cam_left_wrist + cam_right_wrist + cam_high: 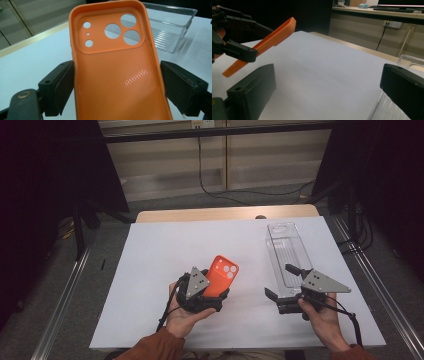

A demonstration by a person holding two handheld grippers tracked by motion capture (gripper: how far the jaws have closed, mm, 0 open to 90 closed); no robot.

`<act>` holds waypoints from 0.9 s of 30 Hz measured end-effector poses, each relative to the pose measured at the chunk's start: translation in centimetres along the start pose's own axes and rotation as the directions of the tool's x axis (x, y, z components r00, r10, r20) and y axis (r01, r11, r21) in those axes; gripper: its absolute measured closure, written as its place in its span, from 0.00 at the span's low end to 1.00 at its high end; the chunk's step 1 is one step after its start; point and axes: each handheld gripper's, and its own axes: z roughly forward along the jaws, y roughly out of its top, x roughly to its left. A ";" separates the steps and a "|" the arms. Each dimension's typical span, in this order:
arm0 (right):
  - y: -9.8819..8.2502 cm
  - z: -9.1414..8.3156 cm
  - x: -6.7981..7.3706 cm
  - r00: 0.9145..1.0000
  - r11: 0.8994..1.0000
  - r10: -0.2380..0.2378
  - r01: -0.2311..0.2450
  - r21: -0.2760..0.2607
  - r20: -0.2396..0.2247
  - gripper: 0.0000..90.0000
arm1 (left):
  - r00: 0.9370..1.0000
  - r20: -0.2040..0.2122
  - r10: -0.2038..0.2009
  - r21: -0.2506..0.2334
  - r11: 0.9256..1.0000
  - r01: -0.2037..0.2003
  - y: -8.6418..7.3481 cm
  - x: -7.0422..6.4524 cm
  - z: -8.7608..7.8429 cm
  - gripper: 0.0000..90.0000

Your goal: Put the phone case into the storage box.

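An orange phone case point(223, 275) is tilted up off the white sheet, its hollow inside and camera holes facing the left gripper view point(117, 75). My left gripper point(202, 295) is shut on it, with one black jaw pressed against each long edge point(116, 77). In the right gripper view the case point(272, 37) shows edge-on at the upper left, held by the left gripper point(234, 47). To its right, my right gripper point(283, 283) is open with nothing between its jaws point(328, 92), close to the near end of a clear plastic tray point(285, 251).
A white sheet point(165, 265) covers the table, and a wooden edge point(200, 214) shows at the back. The clear tray point(172, 30) lies lengthwise at the right point(410, 62). Black stands and a cable are on the floor beyond.
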 end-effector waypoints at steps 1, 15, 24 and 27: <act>0.1 0.2 0.1 1.000 1.000 0.006 -0.006 -0.004 -0.006 0.00 | 1.000 0.001 0.002 0.004 1.000 -0.002 0.0 -0.1 0.1 0.17; 1.9 2.9 1.6 0.997 0.999 0.039 -0.038 0.014 -0.064 0.00 | 0.997 -0.060 0.058 -0.009 0.998 -0.058 0.0 -0.5 1.1 0.17; 2.4 3.5 1.5 0.997 0.997 0.067 -0.065 0.047 -0.047 0.00 | 0.993 -0.085 0.081 -0.012 0.997 -0.082 -0.1 -0.9 2.2 0.17; 2.6 3.9 1.4 0.996 0.994 0.087 -0.085 0.062 -0.030 0.00 | 0.992 -0.095 0.083 -0.012 0.996 -0.084 -0.2 -0.9 2.2 0.17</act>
